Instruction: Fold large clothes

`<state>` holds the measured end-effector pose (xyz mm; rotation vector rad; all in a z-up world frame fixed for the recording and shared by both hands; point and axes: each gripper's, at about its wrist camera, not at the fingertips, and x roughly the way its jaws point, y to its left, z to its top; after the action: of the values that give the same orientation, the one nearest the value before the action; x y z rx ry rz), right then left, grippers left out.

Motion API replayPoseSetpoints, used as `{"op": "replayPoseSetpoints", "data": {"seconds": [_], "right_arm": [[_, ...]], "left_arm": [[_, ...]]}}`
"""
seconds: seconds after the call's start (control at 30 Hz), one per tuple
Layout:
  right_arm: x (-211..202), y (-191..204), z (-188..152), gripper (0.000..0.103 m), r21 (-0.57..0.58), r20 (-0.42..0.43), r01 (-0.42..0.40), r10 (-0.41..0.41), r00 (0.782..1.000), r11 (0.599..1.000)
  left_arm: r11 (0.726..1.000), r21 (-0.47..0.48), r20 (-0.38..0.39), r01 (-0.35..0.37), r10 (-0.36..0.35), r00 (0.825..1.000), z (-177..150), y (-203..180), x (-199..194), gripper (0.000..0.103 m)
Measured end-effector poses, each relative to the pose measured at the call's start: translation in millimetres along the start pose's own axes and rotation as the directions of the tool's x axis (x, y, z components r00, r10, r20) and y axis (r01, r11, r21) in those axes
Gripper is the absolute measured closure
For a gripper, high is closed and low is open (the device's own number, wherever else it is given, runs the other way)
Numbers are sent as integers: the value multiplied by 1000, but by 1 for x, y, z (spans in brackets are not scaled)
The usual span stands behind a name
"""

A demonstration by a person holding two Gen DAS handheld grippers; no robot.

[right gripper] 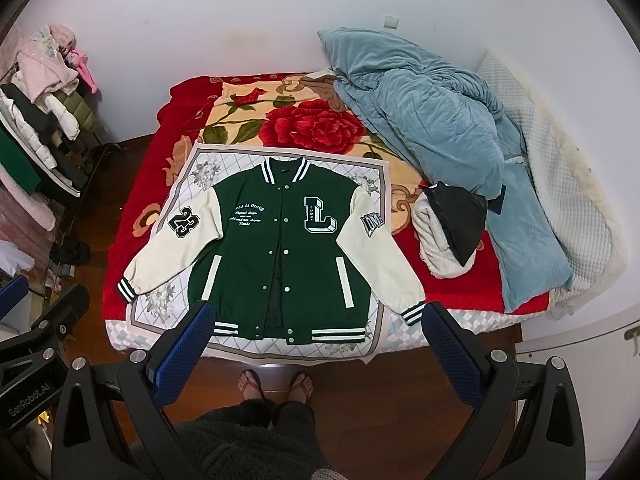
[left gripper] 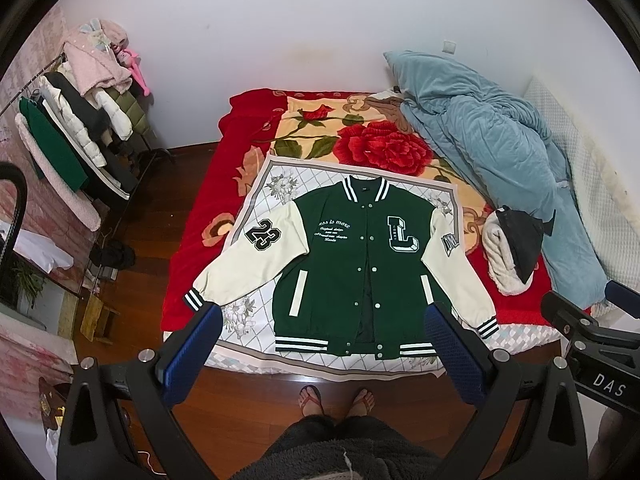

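Left wrist view: beyond the spread, empty jaws of the left gripper (left gripper: 320,344) and right gripper (right gripper: 316,340), the green-and-cream varsity jacket (left gripper: 360,264) lies flat, unbuttoned; its loose front may bunch when folded.

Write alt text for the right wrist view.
A green varsity jacket with cream sleeves lies flat, front up, on a patterned cloth on a bed. The right gripper hangs open above the bed's near edge, holding nothing.
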<state>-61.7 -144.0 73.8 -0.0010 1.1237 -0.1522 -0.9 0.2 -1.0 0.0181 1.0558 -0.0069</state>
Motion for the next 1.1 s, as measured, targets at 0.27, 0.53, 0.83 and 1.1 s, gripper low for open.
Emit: {"op": "replayPoseSetpoints", "data": {"seconds": [0.27, 0.53, 0.83, 1.1], "right_arm": [[0, 2, 4, 0, -3, 1, 0, 0, 1000, 1000], [1, 2, 3, 0, -3, 1, 0, 0, 1000, 1000], [13, 10, 9, 0, 29, -19, 9, -8, 1000, 1000], [112, -55, -13, 6, 331, -36, -19, 33, 999, 943]], "left_arm": [[1000, 2, 1, 0, 0, 1000, 3, -4, -4, 0], [1000, 4, 1, 2, -2, 1000, 3, -5, -4, 0], [1000, 14, 19, -3, 2, 1000, 17, -15, 4, 0], [994, 32, 96, -100, 97, 991, 49, -16, 101, 0]]}}
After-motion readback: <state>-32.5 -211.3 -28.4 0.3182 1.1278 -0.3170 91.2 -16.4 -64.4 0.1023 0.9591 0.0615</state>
